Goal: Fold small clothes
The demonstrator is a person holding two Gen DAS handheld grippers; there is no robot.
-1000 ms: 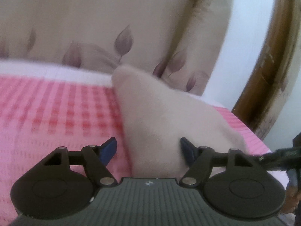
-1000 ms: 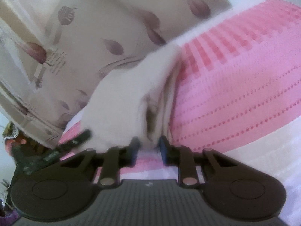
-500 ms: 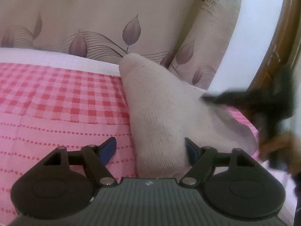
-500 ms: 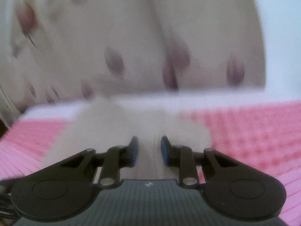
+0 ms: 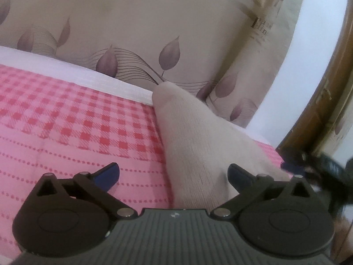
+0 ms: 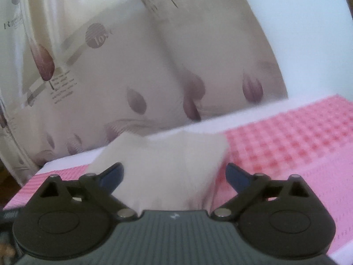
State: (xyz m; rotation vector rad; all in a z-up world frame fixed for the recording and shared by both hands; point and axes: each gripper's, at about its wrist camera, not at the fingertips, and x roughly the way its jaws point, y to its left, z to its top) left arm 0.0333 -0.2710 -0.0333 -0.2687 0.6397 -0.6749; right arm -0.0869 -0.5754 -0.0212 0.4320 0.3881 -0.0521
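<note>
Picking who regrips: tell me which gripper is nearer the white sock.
Too close to call. The left gripper and the right gripper both stand open over the white sock, pads clear.

The sock [image 5: 198,145] is plain off-white with a fine ribbed knit. The bedcover [image 5: 66,119] is pink: red-and-pink check in the upper band, rows of red dots lower in the frame, white border at its top edge. The curtain [image 5: 136,33] is beige with mauve leaves, thin dark curved lines and grey lettering. Gripper pads [image 5: 108,174] are dark blue.
</note>
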